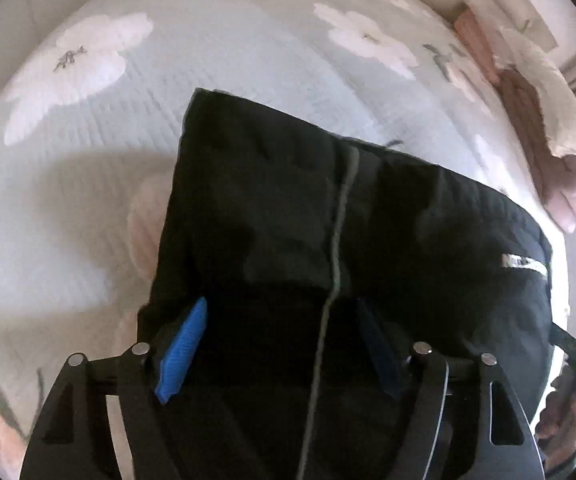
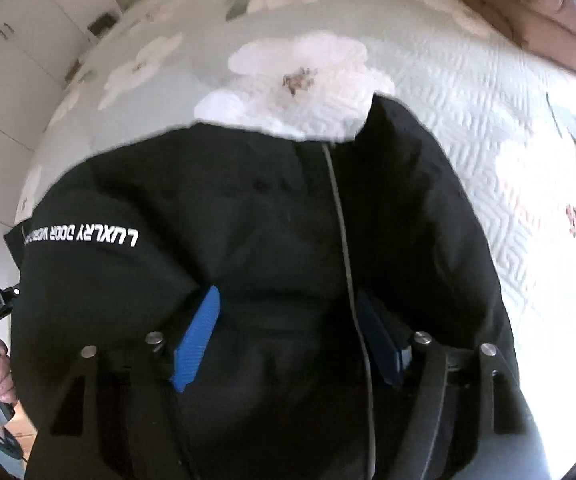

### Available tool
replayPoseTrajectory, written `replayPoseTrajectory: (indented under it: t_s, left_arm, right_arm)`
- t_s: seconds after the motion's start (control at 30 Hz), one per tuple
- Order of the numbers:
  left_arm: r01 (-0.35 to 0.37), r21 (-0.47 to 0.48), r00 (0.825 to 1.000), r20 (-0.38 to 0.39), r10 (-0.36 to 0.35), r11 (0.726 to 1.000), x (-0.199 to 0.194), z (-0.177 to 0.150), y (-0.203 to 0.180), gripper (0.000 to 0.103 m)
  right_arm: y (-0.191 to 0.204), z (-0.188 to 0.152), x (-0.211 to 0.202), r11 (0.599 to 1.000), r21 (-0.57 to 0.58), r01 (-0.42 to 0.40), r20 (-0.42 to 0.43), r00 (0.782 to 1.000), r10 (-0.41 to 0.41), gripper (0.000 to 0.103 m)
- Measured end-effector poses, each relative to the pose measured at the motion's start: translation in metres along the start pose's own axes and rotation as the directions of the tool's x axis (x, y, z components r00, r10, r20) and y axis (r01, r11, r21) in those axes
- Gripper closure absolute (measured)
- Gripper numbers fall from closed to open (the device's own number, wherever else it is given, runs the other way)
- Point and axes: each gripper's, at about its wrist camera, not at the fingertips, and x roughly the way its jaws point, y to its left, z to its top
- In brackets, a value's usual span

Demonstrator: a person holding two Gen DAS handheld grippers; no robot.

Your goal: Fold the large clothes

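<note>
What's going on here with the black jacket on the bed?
A person is folding a large black jacket on a bed with a floral quilt, using a hand-held gripper in each hand. The left hand-held gripper and the right hand-held gripper each have their blue-padded fingers spread wide, with the dark fabric bunched between and over them. The jacket looks partly folded, its white lettering showing on one side. Whether either one actually pinches the cloth is unclear.

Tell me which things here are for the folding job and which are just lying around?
For the job:
black jacket
left tool, wide apart around the jacket
right tool, wide apart around the jacket

Just there:
floral quilt under the jacket
brown and cream blanket at the bed's edge
white cupboards
</note>
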Motion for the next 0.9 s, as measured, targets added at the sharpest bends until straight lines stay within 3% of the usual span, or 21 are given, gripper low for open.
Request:
replayPoseTrajectory:
  t_s: [0.1,0.3,0.5,0.6,0.7,0.8,0.83,0.9]
  left_arm:
    - [-0.017,0.014,1.000,-0.014,0.017,1.000,-0.003,0.005,-0.004,0.024]
    - [0.038,0.059,0.997,0.070,-0.042,0.998,-0.036,-0.017,0.002,0.026]
    - [0.041,0.151,0.993,0.102,-0.057,0.988,-0.078,-0.052,0.000,0.026]
    - [0.042,0.118,0.991,0.123,-0.057,0.992,-0.085,-0.056,0.012,0.026]
    - [0.022,0.016,0.990,0.139,-0.024,1.000,-0.081,-0.051,0.036,0.026]
    - [0.103,-0.115,0.992,0.088,-0.093,0.988,-0.064,-0.044,0.067,0.026]
    - [0.175,-0.149,0.984,0.044,-0.170,0.973,-0.049,-0.042,0.077,0.026]
    - [0.292,-0.179,0.953,-0.029,-0.301,0.940,-0.026,-0.041,0.084,0.026]
  right_arm:
    - [-0.003,-0.003,-0.003,1.000,0.007,-0.014,0.007,1.000,0.014,0.027]
    - [-0.014,-0.010,-0.031,0.997,0.000,-0.078,0.055,0.995,0.078,0.027]
    - [-0.028,-0.035,-0.067,0.999,-0.020,-0.037,0.078,0.996,0.039,0.025]
    - [-0.039,-0.043,-0.078,0.999,-0.036,0.003,0.079,0.997,0.000,0.016]
    - [-0.058,-0.049,-0.077,0.997,-0.026,0.079,0.077,0.994,-0.077,0.014]
    - [-0.080,-0.048,-0.060,0.998,0.011,0.056,0.032,0.998,-0.056,0.014]
    - [-0.087,-0.046,-0.053,0.999,0.038,0.013,0.014,1.000,-0.014,0.013]
    - [-0.100,-0.043,-0.040,0.991,0.102,-0.083,-0.017,0.996,0.085,0.009]
